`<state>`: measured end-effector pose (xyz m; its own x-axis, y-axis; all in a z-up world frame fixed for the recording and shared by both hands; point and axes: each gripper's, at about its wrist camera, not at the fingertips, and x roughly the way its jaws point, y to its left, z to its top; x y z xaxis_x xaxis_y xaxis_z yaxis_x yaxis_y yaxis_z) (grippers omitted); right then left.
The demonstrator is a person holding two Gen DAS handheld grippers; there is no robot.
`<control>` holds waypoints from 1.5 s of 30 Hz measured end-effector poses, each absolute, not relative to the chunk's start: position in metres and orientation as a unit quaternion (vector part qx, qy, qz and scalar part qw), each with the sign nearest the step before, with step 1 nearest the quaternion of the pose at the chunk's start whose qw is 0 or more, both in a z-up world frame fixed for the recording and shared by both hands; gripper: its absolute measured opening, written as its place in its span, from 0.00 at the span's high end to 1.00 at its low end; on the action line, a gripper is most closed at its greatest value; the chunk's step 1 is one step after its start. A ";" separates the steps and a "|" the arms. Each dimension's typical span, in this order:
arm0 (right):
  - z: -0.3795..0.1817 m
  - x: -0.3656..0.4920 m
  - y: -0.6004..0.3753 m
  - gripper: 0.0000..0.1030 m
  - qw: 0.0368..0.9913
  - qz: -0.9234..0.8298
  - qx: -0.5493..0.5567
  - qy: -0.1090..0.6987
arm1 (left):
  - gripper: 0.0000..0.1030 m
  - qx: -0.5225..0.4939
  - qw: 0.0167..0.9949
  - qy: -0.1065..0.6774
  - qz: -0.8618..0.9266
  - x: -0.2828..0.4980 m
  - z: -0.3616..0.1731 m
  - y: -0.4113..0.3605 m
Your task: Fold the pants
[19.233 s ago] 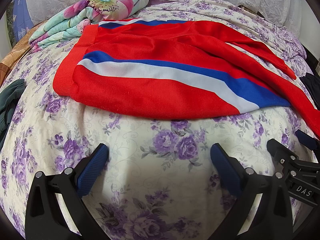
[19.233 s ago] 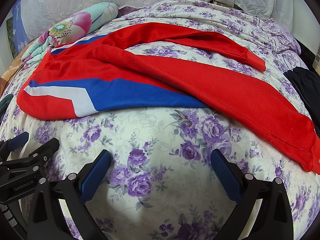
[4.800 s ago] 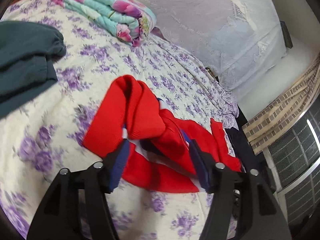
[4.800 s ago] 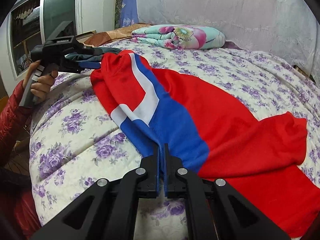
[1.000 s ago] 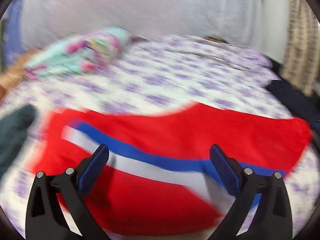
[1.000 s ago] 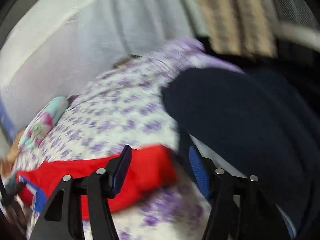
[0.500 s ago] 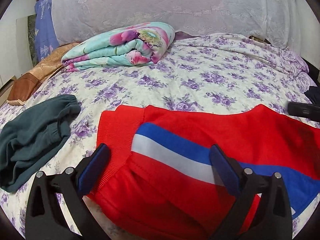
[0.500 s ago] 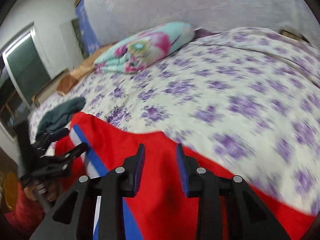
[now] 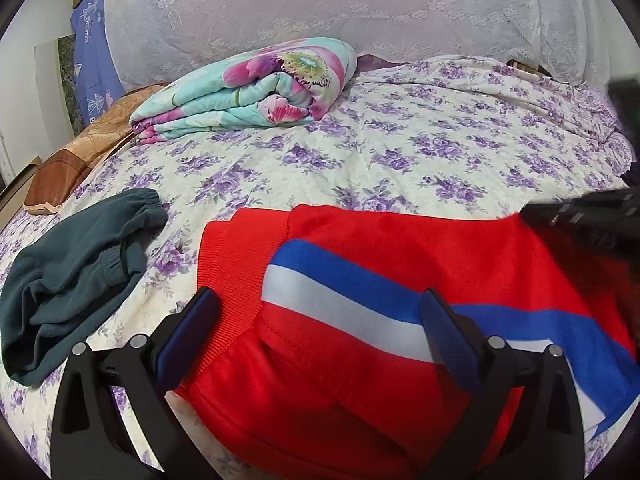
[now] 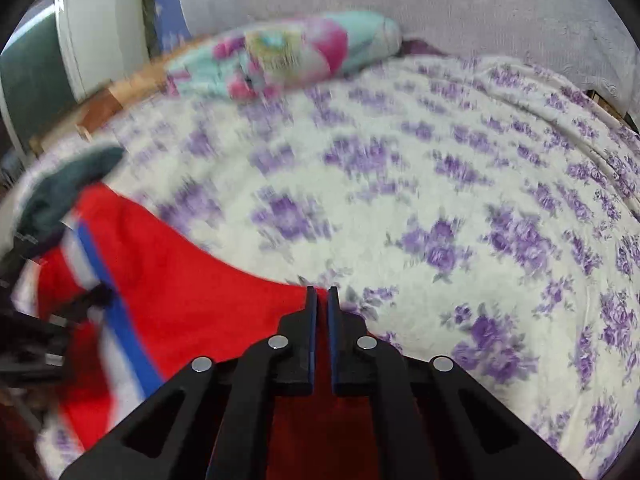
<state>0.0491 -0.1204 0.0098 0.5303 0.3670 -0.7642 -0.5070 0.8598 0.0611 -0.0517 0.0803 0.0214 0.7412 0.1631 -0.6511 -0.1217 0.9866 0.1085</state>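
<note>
The red pants (image 9: 400, 248) with a blue and white stripe lie folded on the floral bed, ribbed waistband at the left. My left gripper (image 9: 316, 320) is open and empty, its fingers spread just above the waistband end. My right gripper (image 10: 322, 300) is shut on the far right edge of the red pants (image 10: 200, 300); it shows as a dark shape at the right edge of the left wrist view (image 9: 580, 212). The right wrist view is blurred.
Dark green pants (image 9: 72, 280) lie crumpled to the left of the red pants. A folded floral quilt (image 9: 248, 88) sits at the back by the headboard. A brown cushion (image 9: 80, 160) lies at the far left. The floral bedspread (image 9: 440, 152) stretches behind.
My right gripper has closed on the pants' right edge; half a second ago its jaws stood slightly apart. The left gripper has barely moved and stays open.
</note>
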 end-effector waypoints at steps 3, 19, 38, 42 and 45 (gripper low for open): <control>0.018 0.045 -0.123 0.92 0.879 0.243 -0.084 0.400 | 0.04 0.032 0.932 0.352 0.080 -0.051 0.021 0.081; 0.033 -0.006 -0.140 0.79 0.886 0.267 -0.017 0.379 | 0.04 -0.038 0.923 0.366 0.109 -0.044 0.017 0.109; 0.027 -0.088 -0.213 0.27 0.942 0.162 -0.005 0.295 | 0.04 -0.025 0.947 0.307 0.097 -0.065 0.030 0.098; 0.013 -0.086 -0.220 0.14 0.924 0.150 0.001 0.351 | 0.04 0.006 0.960 0.271 0.076 -0.076 0.039 0.082; -0.006 -0.072 -0.216 0.03 0.896 0.157 -0.001 0.416 | 0.04 0.034 0.959 0.278 0.049 -0.073 0.037 0.068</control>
